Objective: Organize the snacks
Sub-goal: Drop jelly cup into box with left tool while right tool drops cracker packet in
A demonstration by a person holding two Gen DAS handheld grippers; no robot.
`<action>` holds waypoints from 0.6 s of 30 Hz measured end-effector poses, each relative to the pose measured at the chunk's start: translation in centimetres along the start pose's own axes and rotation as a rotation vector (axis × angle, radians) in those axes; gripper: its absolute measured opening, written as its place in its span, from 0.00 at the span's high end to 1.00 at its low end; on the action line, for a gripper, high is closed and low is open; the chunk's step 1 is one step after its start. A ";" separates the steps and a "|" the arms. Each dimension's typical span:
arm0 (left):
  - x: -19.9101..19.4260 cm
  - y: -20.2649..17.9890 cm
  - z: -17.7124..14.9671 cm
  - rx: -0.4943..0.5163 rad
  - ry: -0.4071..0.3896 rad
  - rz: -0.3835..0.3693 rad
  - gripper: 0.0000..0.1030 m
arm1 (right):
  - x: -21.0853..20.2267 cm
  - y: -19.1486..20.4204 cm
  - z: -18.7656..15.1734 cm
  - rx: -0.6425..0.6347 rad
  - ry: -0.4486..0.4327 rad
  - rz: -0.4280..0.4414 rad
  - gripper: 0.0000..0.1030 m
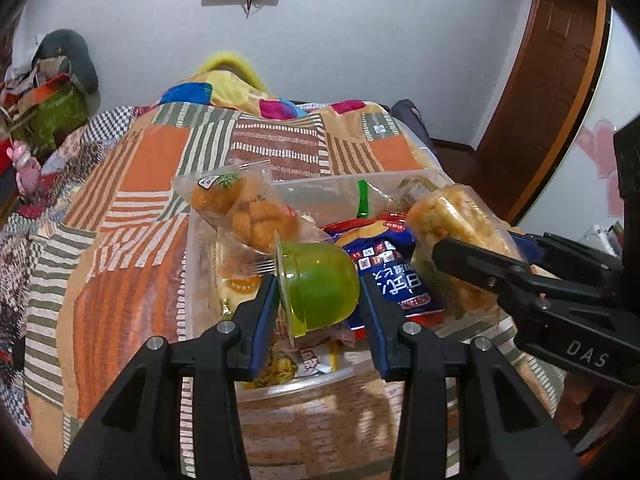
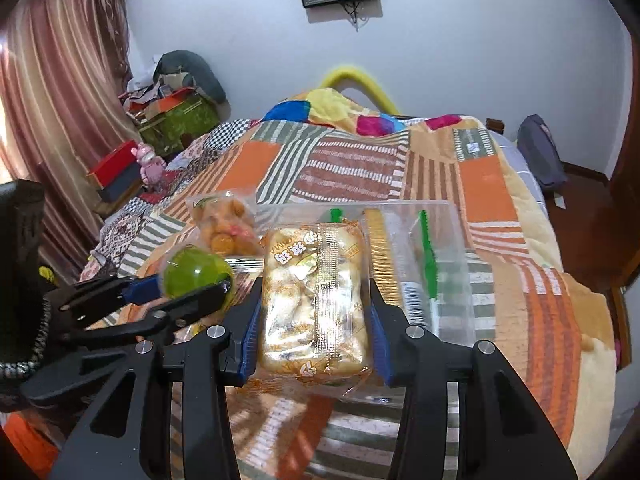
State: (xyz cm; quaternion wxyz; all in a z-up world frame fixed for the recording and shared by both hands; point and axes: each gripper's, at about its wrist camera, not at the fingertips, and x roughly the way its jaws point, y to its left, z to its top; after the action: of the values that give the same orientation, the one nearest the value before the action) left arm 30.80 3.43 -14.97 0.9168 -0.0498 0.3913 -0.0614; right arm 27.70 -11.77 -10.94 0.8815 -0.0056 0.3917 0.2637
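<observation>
My left gripper (image 1: 318,292) is shut on a green jelly cup (image 1: 316,284) lying on its side, held just above a clear plastic box (image 1: 320,182). The box holds a blue snack bag (image 1: 394,268), clear packs of orange pastries (image 1: 240,208) and other packets. My right gripper (image 2: 314,312) is shut on a clear-wrapped pack of golden bread (image 2: 312,280), held over the box's (image 2: 400,205) right half. In the left wrist view the right gripper (image 1: 476,264) and its bread pack (image 1: 452,220) come in from the right. The left gripper (image 2: 188,288) and green cup (image 2: 196,272) show in the right wrist view.
The box sits on a bed under a patchwork quilt (image 1: 152,168) of orange and striped patches. Green latches (image 2: 428,256) hang on the box wall. Boxes and clutter (image 2: 172,116) stand beyond the bed's left side, with a curtain (image 2: 60,100). A grey bag (image 2: 540,152) and brown door (image 1: 552,80) are at the right.
</observation>
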 end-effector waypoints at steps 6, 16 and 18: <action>-1.4 -0.3 -0.3 0.024 0.001 -0.005 0.56 | -0.3 0.0 -0.2 0.021 0.005 -0.013 0.50; -10.2 -1.6 0.6 0.045 -0.159 0.009 0.56 | -8.5 0.6 0.3 0.022 -0.139 -0.029 0.48; -13.0 -2.0 0.8 0.051 -0.215 0.019 0.56 | -11.2 1.3 0.4 0.010 -0.186 -0.036 0.48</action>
State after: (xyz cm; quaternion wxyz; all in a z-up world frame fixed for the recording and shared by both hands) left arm 22.29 3.45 -4.94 0.9550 -0.0291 0.2896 -0.0570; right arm 21.16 -15.69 -2.65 0.9187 0.0165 0.3093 0.2452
